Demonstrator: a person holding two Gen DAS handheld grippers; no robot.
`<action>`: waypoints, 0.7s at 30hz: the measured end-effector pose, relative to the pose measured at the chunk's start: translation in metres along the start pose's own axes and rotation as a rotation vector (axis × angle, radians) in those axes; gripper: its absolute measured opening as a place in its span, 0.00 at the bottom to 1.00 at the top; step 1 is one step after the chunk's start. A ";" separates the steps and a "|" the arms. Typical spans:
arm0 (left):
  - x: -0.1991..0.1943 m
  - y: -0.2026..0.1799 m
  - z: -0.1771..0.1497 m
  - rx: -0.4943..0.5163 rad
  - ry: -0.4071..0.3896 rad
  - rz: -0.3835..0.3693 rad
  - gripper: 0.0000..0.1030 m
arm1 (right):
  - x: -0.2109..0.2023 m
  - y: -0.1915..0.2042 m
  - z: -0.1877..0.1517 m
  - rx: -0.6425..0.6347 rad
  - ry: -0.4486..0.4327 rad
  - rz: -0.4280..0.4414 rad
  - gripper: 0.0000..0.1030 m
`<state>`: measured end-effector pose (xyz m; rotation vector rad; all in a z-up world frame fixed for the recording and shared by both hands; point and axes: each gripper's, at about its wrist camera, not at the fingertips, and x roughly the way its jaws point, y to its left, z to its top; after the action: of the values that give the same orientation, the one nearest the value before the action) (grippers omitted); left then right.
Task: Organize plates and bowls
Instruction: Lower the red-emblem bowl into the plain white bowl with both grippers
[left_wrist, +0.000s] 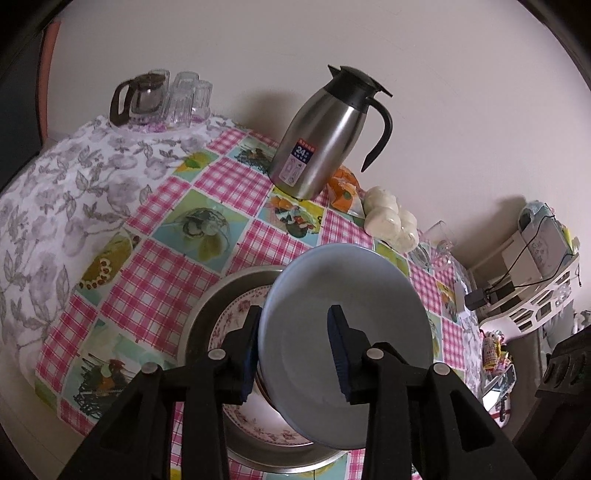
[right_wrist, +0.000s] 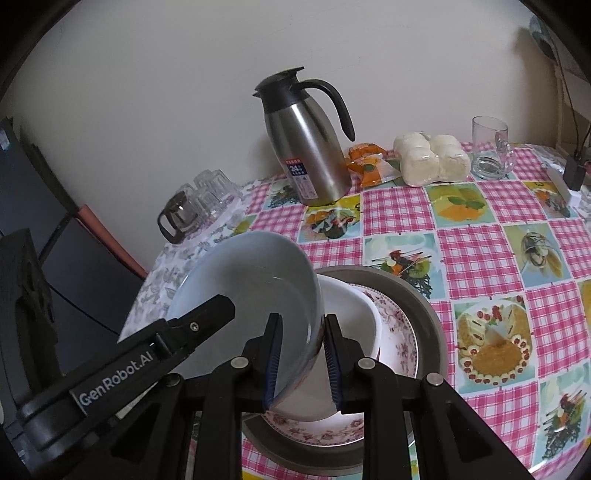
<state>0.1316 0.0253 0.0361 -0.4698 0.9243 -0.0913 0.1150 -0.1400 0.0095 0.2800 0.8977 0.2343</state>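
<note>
The left gripper (left_wrist: 295, 314) straddles the near rim of the grey-blue bowl (left_wrist: 351, 295). Its left pad lies against the outside of the wall, while its right pad stands inside the bowl, apart from the wall, so these jaws are spread rather than pinching. To the left of and below this gripper, a floral plate (left_wrist: 236, 306) lies in a wide metal pan (left_wrist: 207, 295) on the checked tablecloth (left_wrist: 177, 206).

The right gripper (right_wrist: 303, 319) is closed on the opposite side of the same bowl, one pad inside and one outside the rim, and appears to carry its weight. The bowl is tilted steeply, its open side turned to the left of this gripper and its base raised off the stack. Just to the right of and beneath these fingers, a white bowl (right_wrist: 354, 325) sits on the floral plate, which sits in the pan.

The stack looks largely built: pan, plate and white bowl are already nested. The grey-blue bowl is the one piece not yet settled. It seems to need levelling, lowering into the white bowl and releasing. No other loose plate or bowl shows on the cloth. Beyond the grippers stand only a steel thermos jug (right_wrist: 306, 155), a wrapped pack of buns (right_wrist: 432, 158) and a glass mug (right_wrist: 491, 147), which are not part of the job.
</note>
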 end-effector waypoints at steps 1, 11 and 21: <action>0.001 0.001 0.000 -0.001 0.005 -0.007 0.35 | 0.001 0.000 0.000 0.001 0.002 -0.005 0.24; 0.009 -0.004 -0.002 0.034 0.039 -0.054 0.35 | 0.003 -0.005 0.001 0.010 0.008 -0.063 0.24; 0.018 -0.013 -0.006 0.092 0.054 0.000 0.35 | 0.012 -0.012 -0.001 0.011 0.039 -0.104 0.24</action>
<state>0.1390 0.0062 0.0252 -0.3836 0.9690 -0.1464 0.1227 -0.1474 -0.0039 0.2389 0.9494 0.1392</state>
